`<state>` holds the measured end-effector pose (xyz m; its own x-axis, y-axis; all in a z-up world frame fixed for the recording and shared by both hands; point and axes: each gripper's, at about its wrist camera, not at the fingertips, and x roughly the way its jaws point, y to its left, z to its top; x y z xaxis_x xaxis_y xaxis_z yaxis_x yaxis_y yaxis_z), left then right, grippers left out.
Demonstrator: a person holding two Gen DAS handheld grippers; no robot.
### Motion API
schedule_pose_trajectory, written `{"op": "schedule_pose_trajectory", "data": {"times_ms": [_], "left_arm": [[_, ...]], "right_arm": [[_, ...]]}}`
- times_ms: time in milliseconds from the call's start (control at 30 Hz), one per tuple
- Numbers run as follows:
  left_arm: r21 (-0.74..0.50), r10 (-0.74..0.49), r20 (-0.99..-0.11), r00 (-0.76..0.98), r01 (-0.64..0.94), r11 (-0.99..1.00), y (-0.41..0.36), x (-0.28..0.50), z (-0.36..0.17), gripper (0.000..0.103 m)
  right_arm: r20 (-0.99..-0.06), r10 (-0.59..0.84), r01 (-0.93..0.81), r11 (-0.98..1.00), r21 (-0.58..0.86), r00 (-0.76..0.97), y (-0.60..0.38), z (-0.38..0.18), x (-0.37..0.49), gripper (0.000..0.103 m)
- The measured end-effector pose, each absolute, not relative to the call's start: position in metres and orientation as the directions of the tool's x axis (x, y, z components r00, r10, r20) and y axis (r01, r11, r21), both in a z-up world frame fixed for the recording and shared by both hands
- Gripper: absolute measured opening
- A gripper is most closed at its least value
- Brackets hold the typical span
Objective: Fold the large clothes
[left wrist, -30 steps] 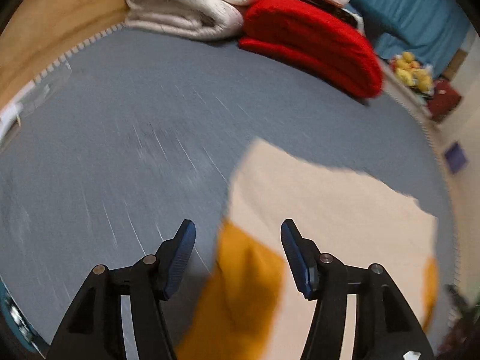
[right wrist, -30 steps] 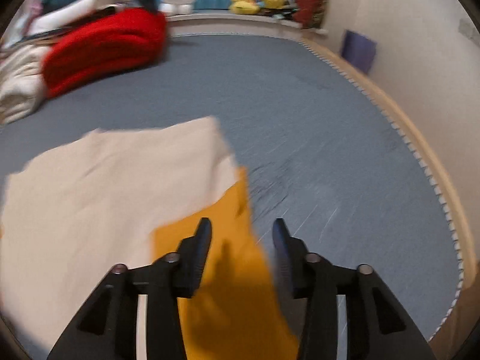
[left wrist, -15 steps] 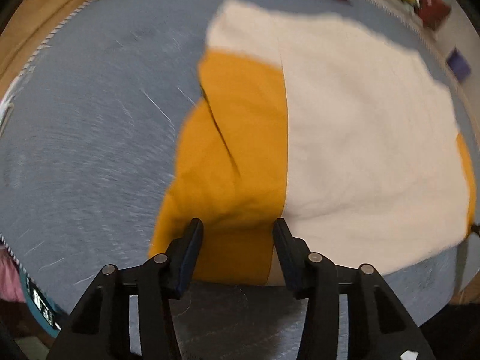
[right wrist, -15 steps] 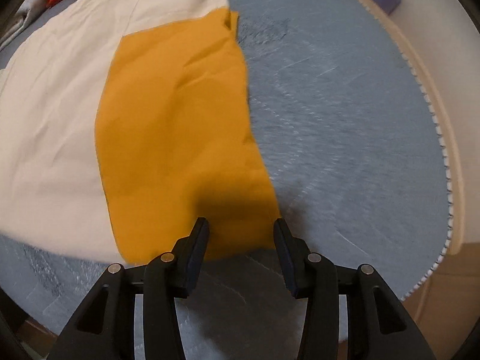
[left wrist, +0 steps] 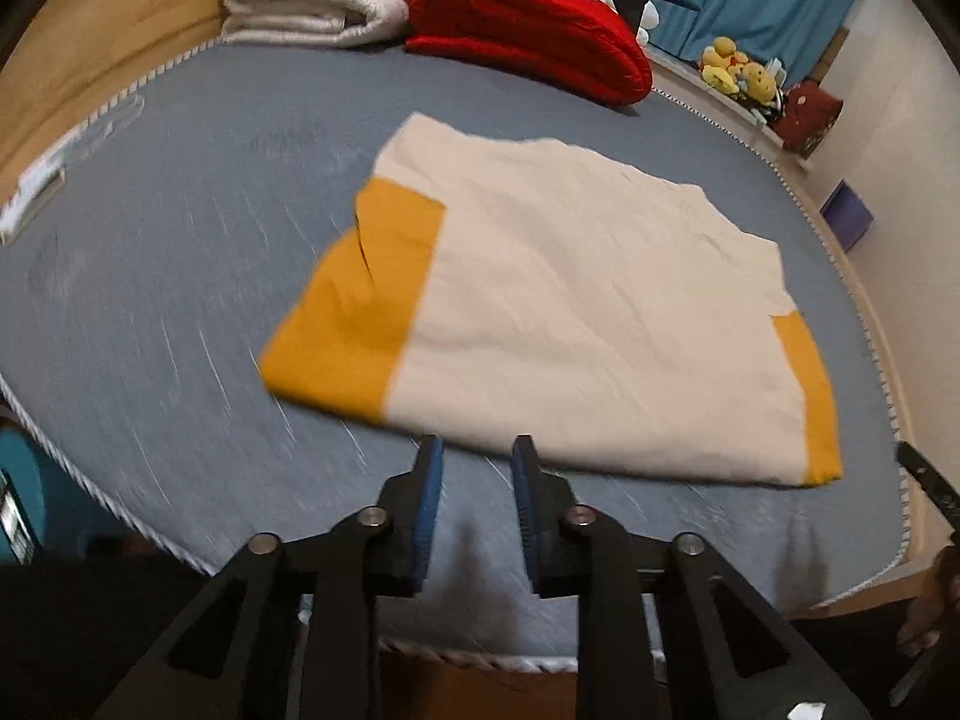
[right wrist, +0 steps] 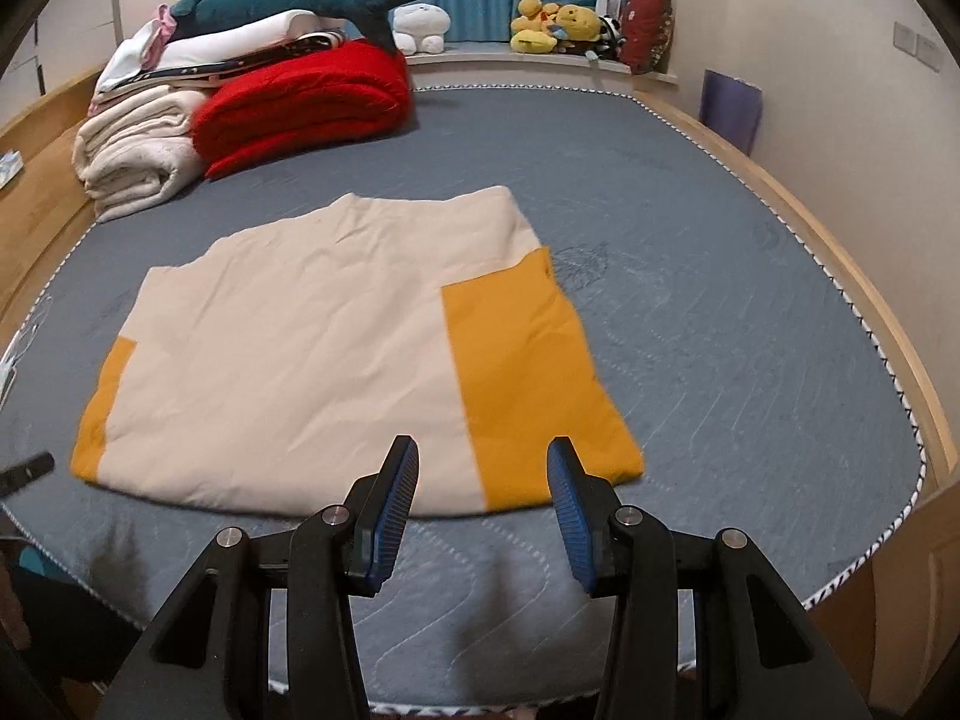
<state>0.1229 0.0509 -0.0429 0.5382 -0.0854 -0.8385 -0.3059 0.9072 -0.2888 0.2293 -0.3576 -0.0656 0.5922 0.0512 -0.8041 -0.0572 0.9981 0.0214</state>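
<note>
A cream garment (left wrist: 570, 300) with orange sleeves lies folded flat on the grey-blue mattress (left wrist: 180, 240). One orange sleeve (left wrist: 360, 312) is folded over its left side. My left gripper (left wrist: 477, 444) hovers just in front of the near hem, its jaws closing to a narrow gap with nothing between them. In the right wrist view the same garment (right wrist: 312, 360) shows its other orange sleeve (right wrist: 528, 378) on the right. My right gripper (right wrist: 483, 444) stands open over the near hem and holds nothing.
A folded red blanket (right wrist: 306, 102) and cream blanket (right wrist: 138, 156) are stacked at the far left of the bed, with a plush shark (right wrist: 288, 3) on top. Plush toys (right wrist: 558, 24) line the windowsill. A wooden bed frame (right wrist: 864, 276) borders the mattress.
Both grippers have drawn back from the garment toward the bed's near edge, so the whole garment now shows. The left jaws have narrowed; the right jaws keep their gap.
</note>
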Motion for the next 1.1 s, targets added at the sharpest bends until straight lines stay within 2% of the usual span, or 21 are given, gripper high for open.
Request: {"op": "schedule_pose_trajectory", "data": {"times_ms": [233,400,467,500,567,600,633,700,800,1100], "left_arm": [[-0.35,-0.161,-0.803,0.573,-0.235,0.907,0.036,0.132,-0.054,0.013],[-0.476,-0.224,-0.77,0.597,-0.303,0.826,0.063,0.141,-0.087,0.013],[-0.483,-0.222,-0.798,0.56,-0.377,0.79,0.077,0.148,-0.105,0.015],[-0.502,-0.233,-0.805,0.546,-0.418,0.757,0.085,0.152,-0.114,0.017],[-0.57,-0.275,-0.781,0.56,-0.46,0.68,0.106,0.156,-0.129,0.033],[-0.584,-0.286,-0.782,0.554,-0.488,0.649,0.114,0.157,-0.137,0.044],[-0.599,-0.3,-0.779,0.55,-0.514,0.614,0.12,0.157,-0.143,0.046],[-0.65,-0.346,-0.753,0.56,-0.55,0.524,0.13,0.153,-0.158,0.046],[-0.671,-0.353,-0.735,0.579,-0.546,0.502,0.133,0.156,-0.159,0.046],[-0.737,-0.313,-0.666,0.677,-0.533,0.416,0.141,0.182,-0.169,0.046]], "right_arm": [[-0.81,0.094,-0.103,0.994,0.042,0.579,-0.349,-0.068,0.229,0.045],[-0.819,0.125,-0.137,0.989,0.057,0.561,-0.335,-0.075,0.242,0.045],[-0.82,0.14,-0.154,0.986,0.063,0.555,-0.327,-0.078,0.247,0.045],[-0.82,0.155,-0.169,0.983,0.073,0.551,-0.321,-0.08,0.25,0.045],[-0.818,0.181,-0.201,0.976,0.082,0.546,-0.308,-0.083,0.257,0.045],[-0.817,0.189,-0.214,0.973,0.082,0.545,-0.303,-0.085,0.26,0.045],[-0.816,0.201,-0.235,0.969,0.083,0.543,-0.296,-0.087,0.263,0.045],[-0.817,0.22,-0.276,0.958,0.078,0.533,-0.281,-0.092,0.27,0.045],[-0.826,0.243,-0.325,0.943,0.077,0.509,-0.264,-0.102,0.279,0.045],[-0.832,0.319,-0.393,0.91,0.135,0.453,-0.253,-0.116,0.294,0.045]]}}
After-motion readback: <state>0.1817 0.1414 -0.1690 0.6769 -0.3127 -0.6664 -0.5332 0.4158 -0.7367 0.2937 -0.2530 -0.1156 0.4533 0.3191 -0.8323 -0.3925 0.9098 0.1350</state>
